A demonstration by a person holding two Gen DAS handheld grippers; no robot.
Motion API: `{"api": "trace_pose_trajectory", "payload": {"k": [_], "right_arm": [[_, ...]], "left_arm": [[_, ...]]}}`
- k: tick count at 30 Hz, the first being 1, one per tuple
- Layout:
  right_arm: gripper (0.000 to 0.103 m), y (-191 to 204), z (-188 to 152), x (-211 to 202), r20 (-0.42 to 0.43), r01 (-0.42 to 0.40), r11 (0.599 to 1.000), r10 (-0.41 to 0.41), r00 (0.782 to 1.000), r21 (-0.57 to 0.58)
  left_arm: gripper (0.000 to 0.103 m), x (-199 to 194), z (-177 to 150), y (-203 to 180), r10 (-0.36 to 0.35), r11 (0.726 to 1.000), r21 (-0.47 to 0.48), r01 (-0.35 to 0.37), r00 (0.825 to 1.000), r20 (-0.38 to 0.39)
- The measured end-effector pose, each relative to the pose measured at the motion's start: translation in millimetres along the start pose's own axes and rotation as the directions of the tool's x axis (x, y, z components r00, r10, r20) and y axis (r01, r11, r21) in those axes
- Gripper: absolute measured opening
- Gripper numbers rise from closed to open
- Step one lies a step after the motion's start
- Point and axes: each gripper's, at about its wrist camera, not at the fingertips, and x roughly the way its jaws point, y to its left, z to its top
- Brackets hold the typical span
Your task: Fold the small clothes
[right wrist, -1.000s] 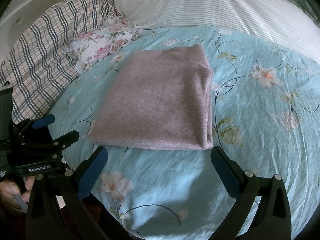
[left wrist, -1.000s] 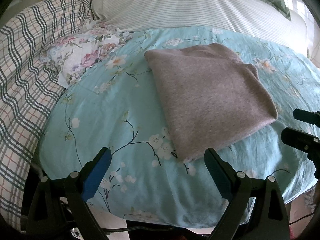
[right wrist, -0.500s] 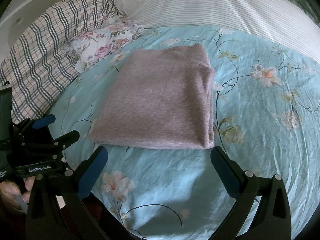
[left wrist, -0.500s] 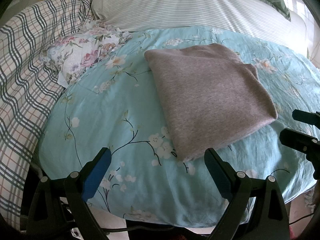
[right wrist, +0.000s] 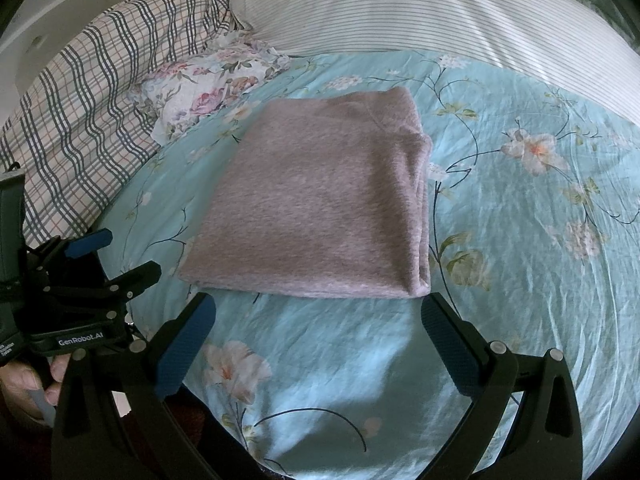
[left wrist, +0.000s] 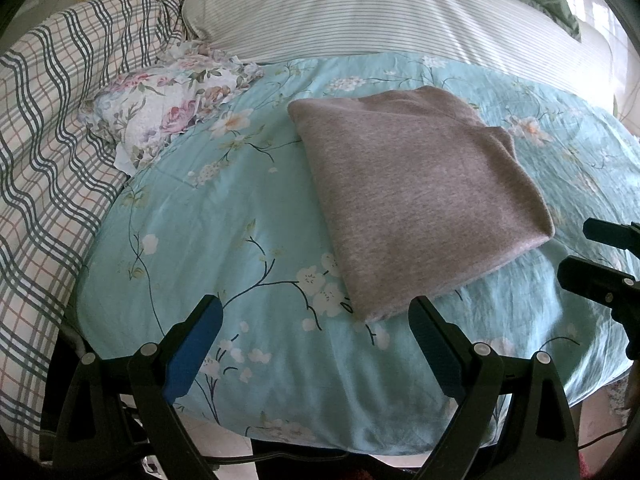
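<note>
Bedding fills both views: a teal floral sheet (left wrist: 224, 240) spread over the bed, with more cloth piled behind it.

Nearest the cameras, the left gripper (left wrist: 316, 336) and the right gripper (right wrist: 318, 330) both hover low over the sheet's near edge, level and side by side, pointing toward the head of the bed. Each has its 2 jaws spread wide and holds nothing. In the right view, part of a hand (right wrist: 28, 388) grips the left tool's handle.

Just beyond the fingertips lies the grey garment (left wrist: 416, 196), flat on the sheet as a neat rectangle of several layers, its folded edge toward the right gripper's side. Neither gripper touches it. Judging by that tidy shape, this piece looks finished, or needs at most 1 more fold.

Farther back, a crumpled floral cloth (right wrist: 212, 84) sits unfolded near a plaid blanket (left wrist: 52, 152), so it may be what is left. Behind everything runs a striped pillow (right wrist: 420, 12).
</note>
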Motion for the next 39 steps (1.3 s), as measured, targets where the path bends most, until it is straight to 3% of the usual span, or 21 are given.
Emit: {"api": "trace_pose_trajectory", "payload": {"k": [39], "right_arm": [[0.102, 1.6, -1.5, 0.0, 0.000, -0.003, 1.000, 0.003, 1.000, 0.001]], "left_arm": [[0.095, -1.1, -1.4, -6.8, 0.001, 1.000, -0.002, -0.001, 1.000, -0.001]]}}
